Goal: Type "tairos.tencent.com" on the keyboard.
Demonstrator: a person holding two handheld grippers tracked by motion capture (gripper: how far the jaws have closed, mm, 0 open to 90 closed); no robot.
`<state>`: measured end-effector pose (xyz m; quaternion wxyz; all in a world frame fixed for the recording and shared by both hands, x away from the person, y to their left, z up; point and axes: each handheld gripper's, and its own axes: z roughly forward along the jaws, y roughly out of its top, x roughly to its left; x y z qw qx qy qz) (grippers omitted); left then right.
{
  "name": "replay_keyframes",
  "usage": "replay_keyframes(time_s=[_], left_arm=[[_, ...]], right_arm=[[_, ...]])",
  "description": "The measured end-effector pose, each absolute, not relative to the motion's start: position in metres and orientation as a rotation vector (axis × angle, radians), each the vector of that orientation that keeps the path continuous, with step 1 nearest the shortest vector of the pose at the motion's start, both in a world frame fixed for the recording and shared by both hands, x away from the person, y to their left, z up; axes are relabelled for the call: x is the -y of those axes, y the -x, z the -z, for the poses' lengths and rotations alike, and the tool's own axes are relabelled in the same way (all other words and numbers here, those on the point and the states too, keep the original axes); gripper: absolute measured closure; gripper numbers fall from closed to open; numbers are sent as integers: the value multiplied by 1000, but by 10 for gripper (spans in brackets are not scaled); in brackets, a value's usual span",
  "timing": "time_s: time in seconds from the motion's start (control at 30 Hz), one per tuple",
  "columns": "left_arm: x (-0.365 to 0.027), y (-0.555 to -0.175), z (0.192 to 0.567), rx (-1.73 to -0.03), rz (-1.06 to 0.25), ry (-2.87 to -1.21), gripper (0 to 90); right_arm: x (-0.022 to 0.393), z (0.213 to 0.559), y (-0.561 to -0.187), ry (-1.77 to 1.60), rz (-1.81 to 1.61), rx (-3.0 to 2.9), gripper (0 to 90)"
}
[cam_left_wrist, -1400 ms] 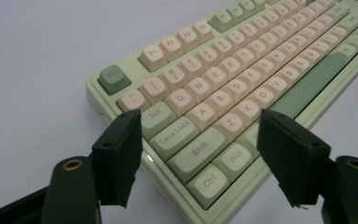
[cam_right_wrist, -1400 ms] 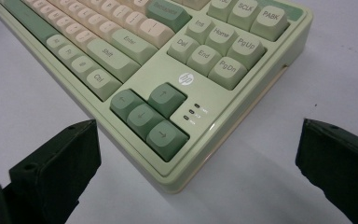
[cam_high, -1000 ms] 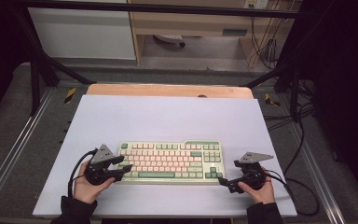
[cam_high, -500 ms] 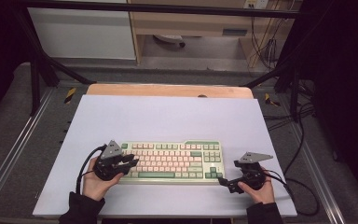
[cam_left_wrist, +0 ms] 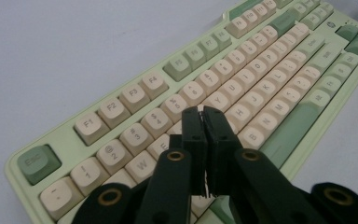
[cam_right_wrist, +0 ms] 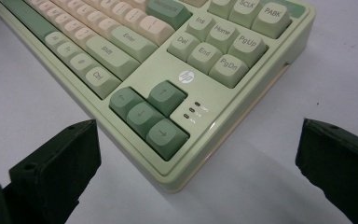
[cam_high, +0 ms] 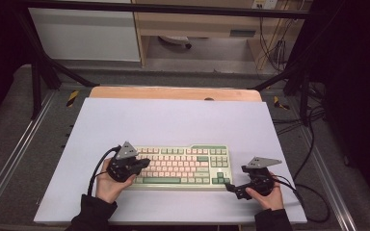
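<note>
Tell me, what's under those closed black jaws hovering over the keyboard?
Under the left gripper, jaws pressed together, lie the cream letter keys of the green keyboard, near its left end. The keys right beneath the jaws are covered, so whether the tips touch one cannot be told.

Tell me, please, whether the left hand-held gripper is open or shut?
Shut: the left hand-held gripper has both jaws pressed together above the keyboard.

even overhead light brightens the white table (cam_high: pixel 173 120), dark surroundings; soft shadow beside the keyboard (cam_right_wrist: pixel 223 93); close jaws slightly blurred.
</note>
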<state>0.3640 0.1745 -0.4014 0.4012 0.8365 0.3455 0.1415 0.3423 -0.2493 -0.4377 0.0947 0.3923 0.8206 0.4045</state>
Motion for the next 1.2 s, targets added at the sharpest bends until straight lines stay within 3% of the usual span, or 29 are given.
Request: replay_keyframes(time_s=[1.2], left_arm=[[-142,-384,427,-898,-361,-2161,899]], right_arm=[[249,438,-342,-1161,-1196,-2436,5]])
